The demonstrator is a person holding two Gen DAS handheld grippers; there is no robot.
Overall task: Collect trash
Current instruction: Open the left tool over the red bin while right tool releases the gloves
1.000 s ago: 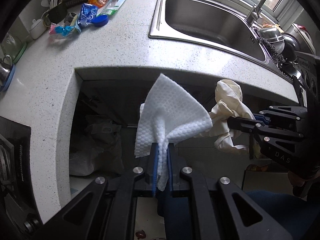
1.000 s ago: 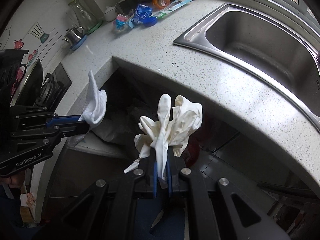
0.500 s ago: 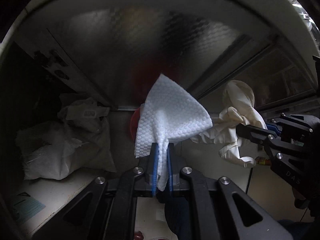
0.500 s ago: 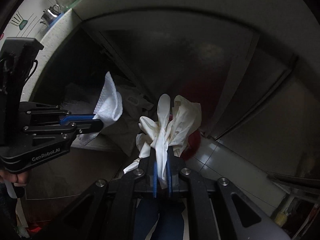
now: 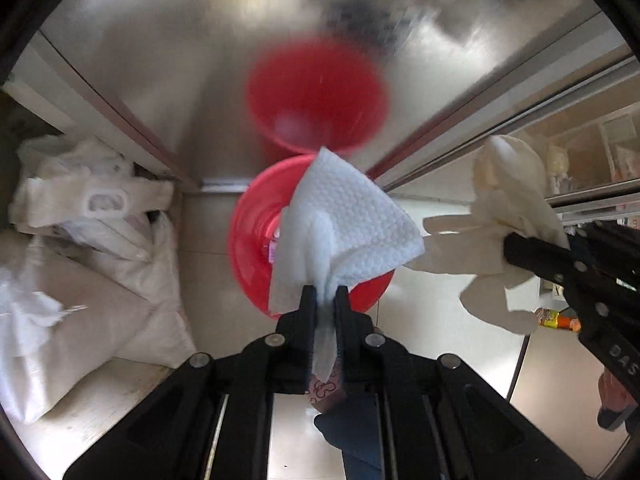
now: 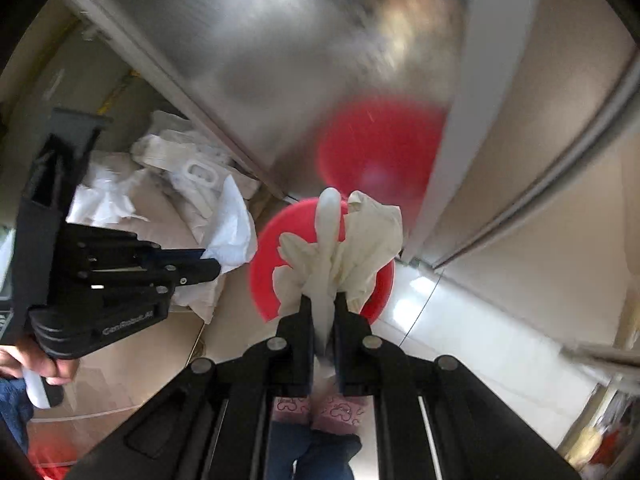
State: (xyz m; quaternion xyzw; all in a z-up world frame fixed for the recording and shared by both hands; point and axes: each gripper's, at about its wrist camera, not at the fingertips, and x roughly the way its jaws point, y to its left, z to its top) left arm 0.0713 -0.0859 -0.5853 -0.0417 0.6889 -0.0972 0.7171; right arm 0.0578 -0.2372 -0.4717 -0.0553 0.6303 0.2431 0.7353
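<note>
My left gripper (image 5: pixel 324 294) is shut on a white embossed paper towel (image 5: pixel 344 216). My right gripper (image 6: pixel 323 302) is shut on crumpled cream rubber gloves (image 6: pixel 352 244). Both are held low above a red round bin (image 5: pixel 252 240) on the floor, which also shows in the right wrist view (image 6: pixel 268 276). The gloves (image 5: pixel 508 204) and right gripper (image 5: pixel 516 248) show at the right of the left wrist view. The towel (image 6: pixel 234 236) and left gripper (image 6: pixel 212 266) show at the left of the right wrist view.
A shiny metal cabinet door (image 5: pixel 200 60) stands behind the bin and reflects it. White sacks and plastic bags (image 5: pixel 80 240) lie in the open cabinet to the left. The floor (image 5: pixel 432 320) is pale tile. Pink slippers (image 6: pixel 320 412) show below.
Both grippers have dropped from counter height to near the floor, still holding the towel and gloves. The counter and sink have left view; the red bin now lies close below.
</note>
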